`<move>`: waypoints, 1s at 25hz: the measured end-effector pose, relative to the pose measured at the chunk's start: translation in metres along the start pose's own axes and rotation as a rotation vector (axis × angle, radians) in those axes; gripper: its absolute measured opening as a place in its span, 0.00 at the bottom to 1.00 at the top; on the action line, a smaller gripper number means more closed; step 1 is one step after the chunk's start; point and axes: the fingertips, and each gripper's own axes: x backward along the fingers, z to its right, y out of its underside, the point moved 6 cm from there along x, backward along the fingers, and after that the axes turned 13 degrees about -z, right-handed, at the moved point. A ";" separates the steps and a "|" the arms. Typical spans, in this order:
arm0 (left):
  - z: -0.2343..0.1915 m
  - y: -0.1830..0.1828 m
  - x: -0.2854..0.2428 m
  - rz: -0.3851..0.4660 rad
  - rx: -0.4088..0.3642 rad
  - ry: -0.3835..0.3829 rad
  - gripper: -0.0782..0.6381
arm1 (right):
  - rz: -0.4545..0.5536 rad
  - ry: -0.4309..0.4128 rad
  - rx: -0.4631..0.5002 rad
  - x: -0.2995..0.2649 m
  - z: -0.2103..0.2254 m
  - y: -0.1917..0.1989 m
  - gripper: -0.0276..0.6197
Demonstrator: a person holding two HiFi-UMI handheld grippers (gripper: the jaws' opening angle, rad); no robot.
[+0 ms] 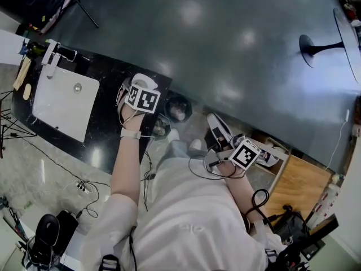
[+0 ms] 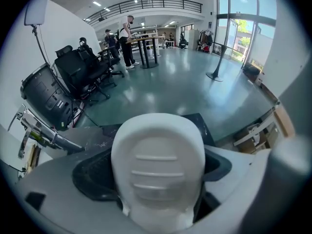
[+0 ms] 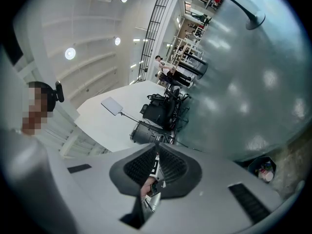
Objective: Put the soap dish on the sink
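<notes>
Left gripper view shows the white soap dish filling the centre, clamped between the jaws of the left gripper. Head view puts it centre-left, at the right end of the black worktop, apart from the white sink further left. The right gripper, lower right, has its jaws pressed together.

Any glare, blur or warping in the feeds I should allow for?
Head view: bright glare patches on the glossy floor, but the sink reads clearly. Left gripper view: strong fisheye, and the soap dish in the jaws is close and soft. Right gripper view: fisheye and tilted, with glare spots on the floor.
</notes>
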 end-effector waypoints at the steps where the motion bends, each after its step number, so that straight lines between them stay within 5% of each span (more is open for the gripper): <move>1: 0.000 0.000 0.000 0.000 0.000 0.000 0.77 | -0.003 -0.003 0.002 0.000 -0.001 0.001 0.10; 15: 0.009 0.004 0.012 0.030 0.035 -0.034 0.80 | 0.022 -0.033 0.004 0.040 -0.004 0.001 0.10; 20: -0.004 0.015 0.017 0.030 0.047 -0.147 0.81 | 0.030 -0.048 0.008 0.042 -0.002 0.001 0.10; 25: 0.004 0.015 0.051 0.122 0.127 -0.118 0.81 | 0.043 -0.073 -0.003 0.059 0.000 0.000 0.10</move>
